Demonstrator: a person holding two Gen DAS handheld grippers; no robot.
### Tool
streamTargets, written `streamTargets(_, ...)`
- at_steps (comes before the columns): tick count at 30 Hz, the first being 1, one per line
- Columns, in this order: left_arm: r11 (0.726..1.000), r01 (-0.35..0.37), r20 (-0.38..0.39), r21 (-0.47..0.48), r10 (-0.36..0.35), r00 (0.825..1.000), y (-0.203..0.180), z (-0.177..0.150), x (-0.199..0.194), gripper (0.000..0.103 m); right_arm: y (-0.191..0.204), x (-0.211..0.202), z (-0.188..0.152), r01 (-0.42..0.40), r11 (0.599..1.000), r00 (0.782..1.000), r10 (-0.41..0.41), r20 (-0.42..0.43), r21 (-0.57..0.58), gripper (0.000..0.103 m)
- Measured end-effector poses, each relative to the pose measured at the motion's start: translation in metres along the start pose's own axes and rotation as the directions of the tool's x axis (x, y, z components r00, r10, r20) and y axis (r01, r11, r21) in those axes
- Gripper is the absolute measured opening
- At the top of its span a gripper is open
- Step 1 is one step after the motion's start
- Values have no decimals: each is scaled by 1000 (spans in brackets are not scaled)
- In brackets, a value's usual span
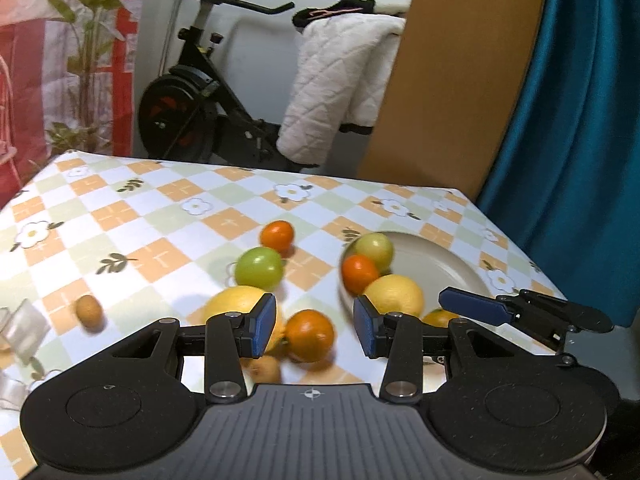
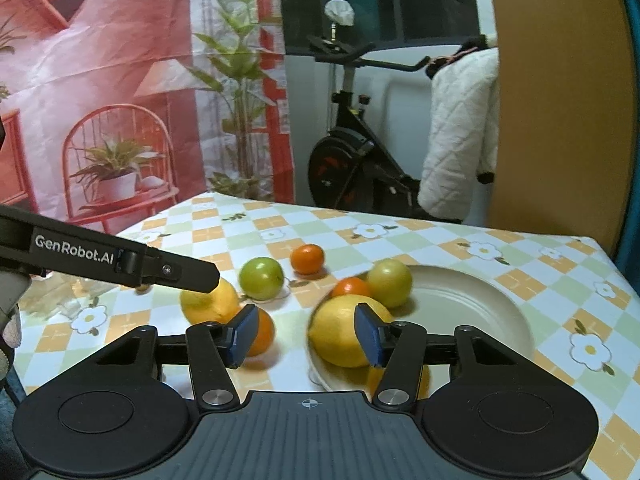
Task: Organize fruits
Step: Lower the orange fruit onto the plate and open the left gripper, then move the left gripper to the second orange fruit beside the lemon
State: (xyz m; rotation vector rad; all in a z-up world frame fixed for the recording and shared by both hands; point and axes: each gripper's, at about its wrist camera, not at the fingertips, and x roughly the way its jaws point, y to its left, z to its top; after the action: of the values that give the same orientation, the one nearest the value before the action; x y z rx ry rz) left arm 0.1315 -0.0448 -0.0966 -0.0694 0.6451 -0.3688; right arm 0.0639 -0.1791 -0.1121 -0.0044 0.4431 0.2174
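Observation:
A cream plate (image 1: 444, 264) on the checked tablecloth holds a green fruit (image 1: 374, 249), an orange (image 1: 358, 274), a lemon (image 1: 394, 294) and another orange (image 1: 438, 317). Left of the plate lie an orange (image 1: 277, 235), a green fruit (image 1: 259, 267), a lemon (image 1: 236, 304), a near orange (image 1: 309, 335) and two small brown fruits (image 1: 89, 310). My left gripper (image 1: 314, 330) hovers open above the near orange, with its pads clear of it. My right gripper (image 2: 306, 336) is open and empty at the plate's (image 2: 480, 312) left rim, beside the plate's lemon (image 2: 340, 332).
An exercise bike (image 1: 192, 100) with a white quilted jacket (image 1: 336, 80) stands behind the table's far edge. A wooden board (image 1: 452, 80) and a blue curtain (image 1: 580, 120) are at the back right. Clear plastic wrapping (image 1: 24, 328) lies at the table's left.

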Motion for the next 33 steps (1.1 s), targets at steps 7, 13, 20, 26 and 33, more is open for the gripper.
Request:
streamTargets(7, 999, -33, 3, -28, 33, 999, 15, -4, -2, 45, 20, 13, 3, -55, 997, 998, 54, -19, -54, 49)
streamTargets(13, 997, -61, 10, -55, 62, 998, 24, -7, -5, 45, 31, 23, 5, -75, 994, 997, 74, -20, -77, 48)
streamTargets(20, 994, -88, 16, -66, 90, 996, 31, -13, -12, 45, 39, 31, -2, -85, 991, 996, 82, -32, -104, 47)
streamTargets(26, 991, -95, 4, -89, 95, 995, 38, -15, -11, 45, 41, 33, -3, -88, 992, 996, 86, -25, -94, 47)
streamTargets(33, 991, -85, -22, -99, 83, 996, 40, -20, -5, 45, 39, 37, -6, -118, 991, 993, 116, -34, -58, 46)
